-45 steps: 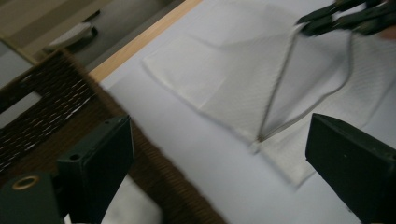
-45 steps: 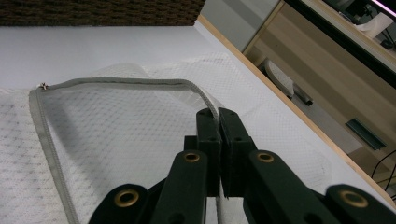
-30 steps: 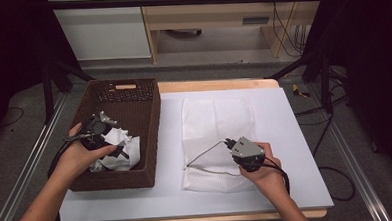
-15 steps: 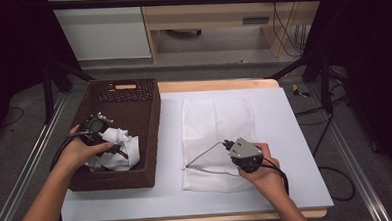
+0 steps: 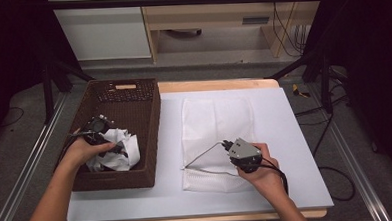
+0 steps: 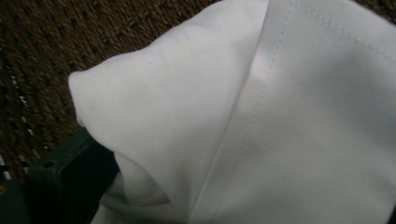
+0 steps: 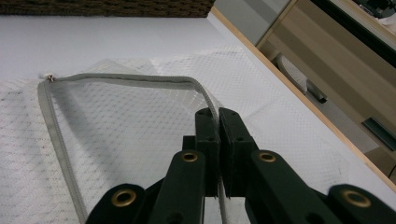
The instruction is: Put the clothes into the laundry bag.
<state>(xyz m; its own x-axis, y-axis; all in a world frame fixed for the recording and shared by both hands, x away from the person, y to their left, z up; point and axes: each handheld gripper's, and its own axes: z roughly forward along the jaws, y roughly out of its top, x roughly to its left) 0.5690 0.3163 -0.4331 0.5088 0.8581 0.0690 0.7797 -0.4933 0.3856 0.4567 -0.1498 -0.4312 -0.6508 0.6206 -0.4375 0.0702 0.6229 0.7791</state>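
Claws: my right claw [image 7: 218,154] is pinching the mesh bag [image 5: 218,139] zipper edge at 5 o'clock; left claw [image 5: 105,139], jaws just opening wide, is pressing into white cloth [image 6: 261,116] in the basket [image 5: 147,122] at 9 o'clock.

A grey floor [image 5: 24,123] lay around the bench [image 5: 295,136]; beyond it stood a pale wooden cabinet [image 5: 210,20] and black stands [image 5: 322,60].
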